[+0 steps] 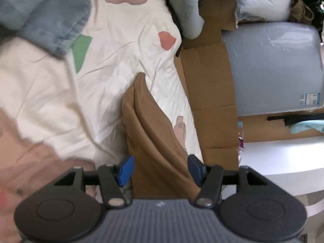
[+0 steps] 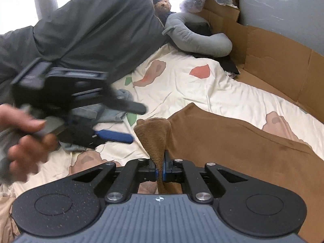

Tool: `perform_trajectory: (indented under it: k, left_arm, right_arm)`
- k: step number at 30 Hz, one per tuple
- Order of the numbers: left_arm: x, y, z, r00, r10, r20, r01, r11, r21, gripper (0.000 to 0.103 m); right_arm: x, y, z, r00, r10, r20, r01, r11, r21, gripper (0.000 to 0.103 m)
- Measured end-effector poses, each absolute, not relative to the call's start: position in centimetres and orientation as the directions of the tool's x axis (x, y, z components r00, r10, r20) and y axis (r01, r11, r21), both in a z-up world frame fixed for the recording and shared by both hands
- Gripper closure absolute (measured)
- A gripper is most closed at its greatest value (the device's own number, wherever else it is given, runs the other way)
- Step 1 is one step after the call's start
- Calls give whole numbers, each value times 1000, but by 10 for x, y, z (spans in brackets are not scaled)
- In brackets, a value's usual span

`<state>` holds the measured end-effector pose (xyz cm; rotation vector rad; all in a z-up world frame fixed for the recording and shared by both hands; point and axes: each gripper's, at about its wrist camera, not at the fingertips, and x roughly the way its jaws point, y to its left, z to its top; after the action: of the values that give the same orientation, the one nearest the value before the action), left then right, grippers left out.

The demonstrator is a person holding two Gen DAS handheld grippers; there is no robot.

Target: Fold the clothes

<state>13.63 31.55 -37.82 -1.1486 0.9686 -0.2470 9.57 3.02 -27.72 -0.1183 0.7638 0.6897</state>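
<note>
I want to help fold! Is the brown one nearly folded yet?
Not yet. The brown garment lies doubled in long layers on the patterned sheet, so one fold looks done. The right gripper pinches a bunched corner; the left gripper is open with brown cloth between its fingers, ungripped. The denim garment is left, not neatly folded.

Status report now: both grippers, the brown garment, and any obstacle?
Right gripper shut on brown garment. Left gripper open, brown cloth between its jaws, not pinched. Denim piece lies on the bedsheet, apart from the garment.
</note>
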Motion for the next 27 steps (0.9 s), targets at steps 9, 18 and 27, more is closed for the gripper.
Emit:
perform_trajectory:
  k: [9, 18, 27]
  left_arm:
    - [197, 306, -403, 527, -605, -597, -297, 527, -796, 40]
    - [219, 305, -428, 464, -559, -688, -336, 608, -720, 40]
    - [227, 297, -445, 400, -595, -697, -349, 604, -717, 38]
  right_arm:
    - [94, 27, -276, 512, 545, -664, -621, 769, 153, 100]
    - [95, 26, -277, 508, 550, -663, -621, 767, 162, 100]
    - [94, 24, -273, 507, 563, -652, -614, 767, 185, 100]
